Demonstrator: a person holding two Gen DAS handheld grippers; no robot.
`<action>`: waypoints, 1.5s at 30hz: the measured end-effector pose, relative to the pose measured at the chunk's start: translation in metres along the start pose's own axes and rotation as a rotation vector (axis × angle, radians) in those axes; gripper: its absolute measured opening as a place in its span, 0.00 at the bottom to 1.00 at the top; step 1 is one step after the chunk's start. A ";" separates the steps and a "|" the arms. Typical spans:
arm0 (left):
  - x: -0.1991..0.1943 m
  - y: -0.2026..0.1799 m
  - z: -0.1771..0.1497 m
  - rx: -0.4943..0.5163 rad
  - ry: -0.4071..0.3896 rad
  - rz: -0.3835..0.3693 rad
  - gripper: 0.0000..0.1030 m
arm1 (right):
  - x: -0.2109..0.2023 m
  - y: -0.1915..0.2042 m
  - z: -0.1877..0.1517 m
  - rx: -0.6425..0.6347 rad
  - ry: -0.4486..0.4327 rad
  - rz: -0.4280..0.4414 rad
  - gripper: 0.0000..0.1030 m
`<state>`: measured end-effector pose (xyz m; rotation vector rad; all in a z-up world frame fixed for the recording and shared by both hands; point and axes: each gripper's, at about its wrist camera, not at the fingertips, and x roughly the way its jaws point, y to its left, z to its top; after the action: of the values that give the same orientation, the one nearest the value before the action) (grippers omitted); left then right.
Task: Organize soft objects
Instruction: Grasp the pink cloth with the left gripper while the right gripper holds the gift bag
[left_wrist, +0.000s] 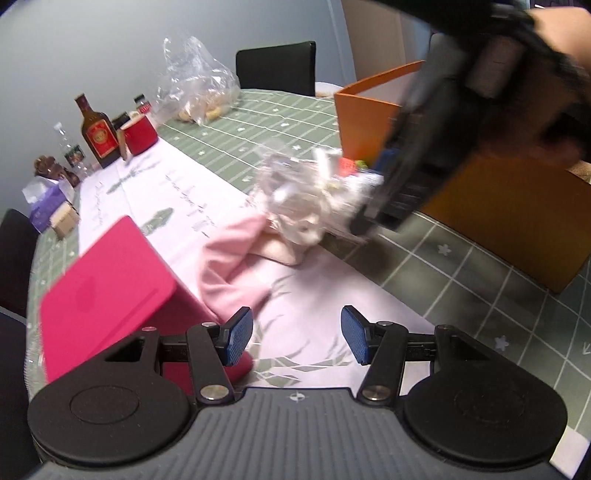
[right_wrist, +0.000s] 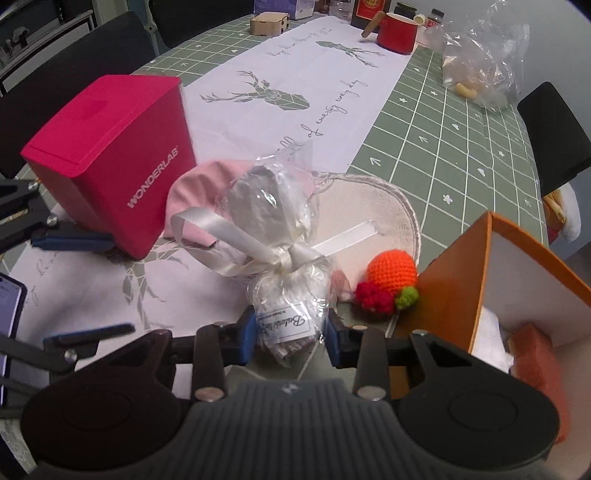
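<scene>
While the left wrist view looks along the bench (left_wrist: 461, 258), the left tongs (left_wrist: 297, 338) stand wide with nothing between them, just right of the pink box (left_wrist: 110, 291); the pink cloth (left_wrist: 232, 266) lies beyond that box's corner. From the right wrist view, the right tongs (right_wrist: 291, 338) are clamped on the cellophane-wrapped bundle (right_wrist: 284, 295), right of the pink box (right_wrist: 110, 166), with the crocheted orange fruit (right_wrist: 393, 271) farther right, against the orange box (right_wrist: 454, 280).

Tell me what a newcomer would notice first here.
The right gripper is shut on a clear ribboned gift bag at the table's centre. A bright pink box stands to its left in the right wrist view, with an orange crocheted fruit beside an open orange box on its right.
</scene>
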<state>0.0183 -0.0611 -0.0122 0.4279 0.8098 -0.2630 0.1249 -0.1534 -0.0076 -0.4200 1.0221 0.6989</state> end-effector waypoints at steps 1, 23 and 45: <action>-0.001 0.001 0.001 0.001 -0.001 0.005 0.63 | -0.004 0.002 -0.005 0.008 0.001 0.012 0.36; 0.082 0.030 0.093 0.308 0.310 0.029 0.68 | -0.042 0.043 -0.092 -0.140 0.018 0.031 0.37; 0.143 0.047 0.093 0.223 0.504 0.026 0.08 | -0.029 0.050 -0.079 -0.183 0.012 0.045 0.40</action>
<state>0.1910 -0.0716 -0.0489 0.7296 1.2725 -0.2241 0.0304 -0.1764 -0.0195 -0.5612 0.9846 0.8348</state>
